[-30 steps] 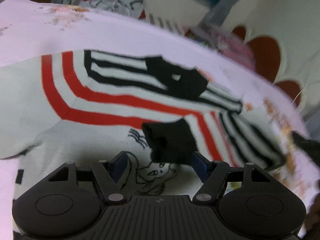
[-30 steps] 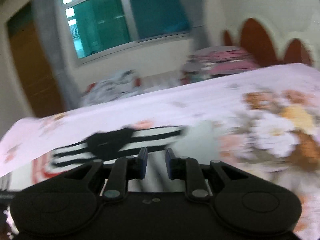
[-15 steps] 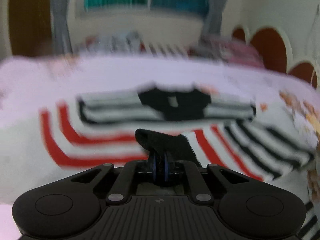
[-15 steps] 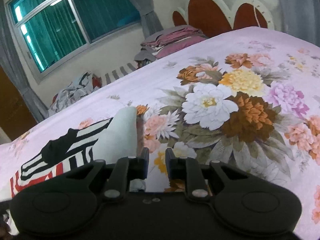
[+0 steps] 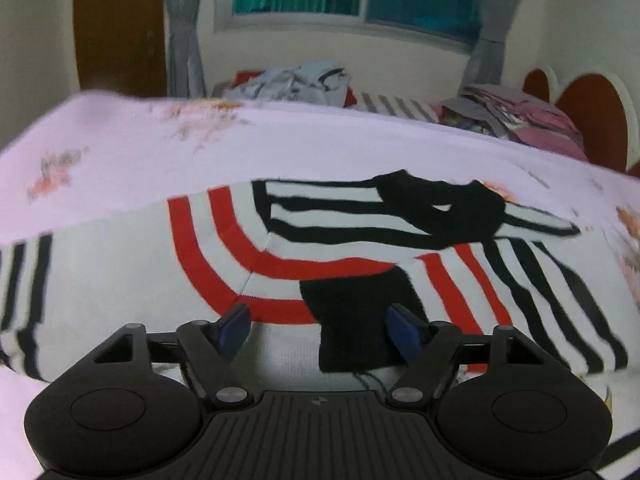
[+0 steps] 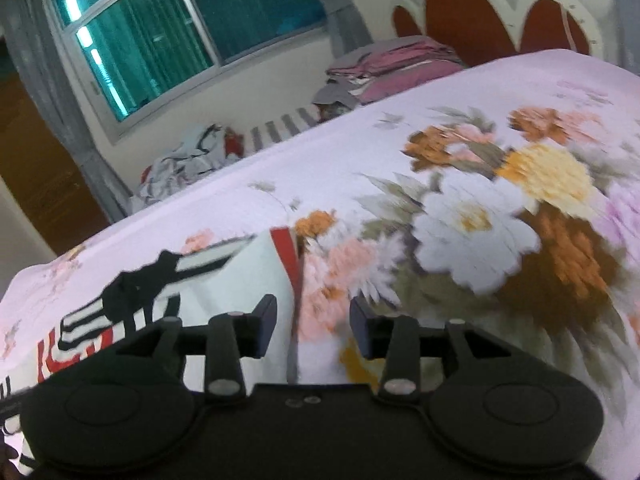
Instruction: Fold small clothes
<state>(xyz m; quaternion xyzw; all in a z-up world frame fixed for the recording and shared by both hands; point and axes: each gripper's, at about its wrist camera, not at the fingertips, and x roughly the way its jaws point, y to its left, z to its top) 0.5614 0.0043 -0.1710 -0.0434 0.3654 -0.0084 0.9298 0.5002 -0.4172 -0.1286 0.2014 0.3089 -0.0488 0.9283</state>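
Note:
A small white sweater [image 5: 120, 280] with red and black stripes and a black collar [image 5: 440, 208] lies flat on the pink floral bedsheet [image 5: 120, 152]. A black cuff [image 5: 356, 320] lies folded onto its body. My left gripper [image 5: 318, 326] is open just above the sweater, its fingers either side of the cuff, holding nothing. In the right wrist view the sweater [image 6: 224, 280] lies at the left, its right side folded over with a red-edged hem. My right gripper [image 6: 314, 330] is open and empty over the sweater's right edge.
A heap of loose clothes [image 5: 296, 80] and a stack of folded pink and grey clothes [image 5: 516, 116] lie beyond the bed's far edge. A red and white headboard [image 6: 500, 12] stands at the right. The bedsheet [image 6: 500, 220] stretches to the right.
My left gripper was shut on the black cuff half a second ago and has opened, leaving the cuff on the sweater. My right gripper has opened from nearly shut and swung left towards the sweater.

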